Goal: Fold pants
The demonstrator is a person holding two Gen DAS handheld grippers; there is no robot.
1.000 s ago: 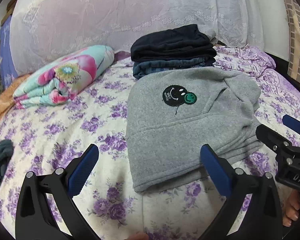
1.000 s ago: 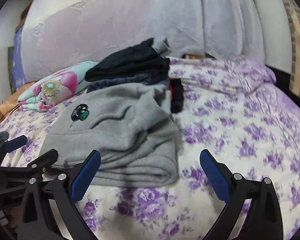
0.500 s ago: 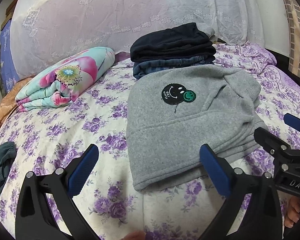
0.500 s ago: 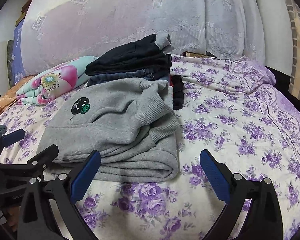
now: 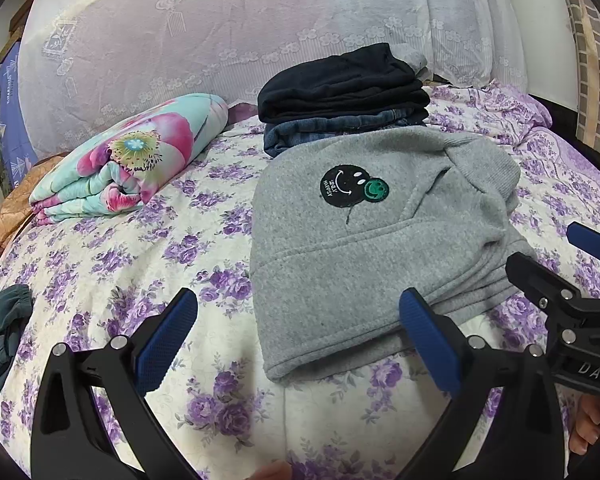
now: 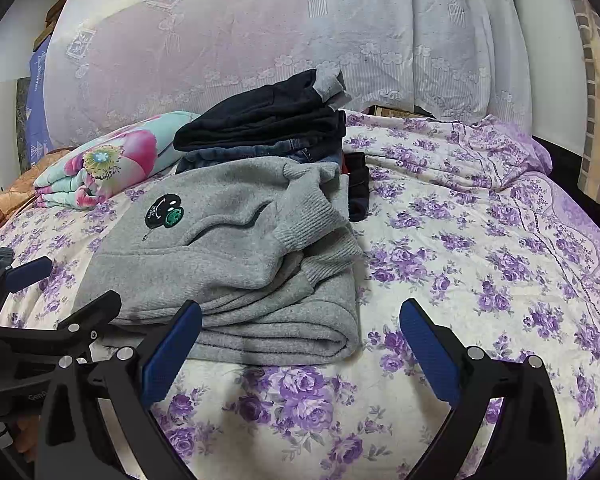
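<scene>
Your left gripper (image 5: 298, 334) has its jaws spread wide, gripping nothing. The grey pants (image 5: 376, 240) lie folded on the bed (image 5: 112, 256), from center out to 3 o'clock in the left wrist view; their near hem sits between the jaws, with the right blue pad (image 5: 428, 334) overlapping the fabric in view, contact unclear

Your right gripper (image 6: 300, 346) is also released and empty. In the right wrist view the pants (image 6: 228, 256) sit at 10 o'clock of center, their folded near edge just past the left pad (image 6: 172, 354); the right pad is over bare floral sheet

Beyond the pants at 12 o'clock, touching their far edge: a stack of dark folded clothes (image 5: 344, 92). A rolled floral quilt (image 5: 132, 164) lies at 10 o'clock, well apart. A dark green garment (image 5: 0, 332) sits at the 9 o'clock edge of the left view
</scene>
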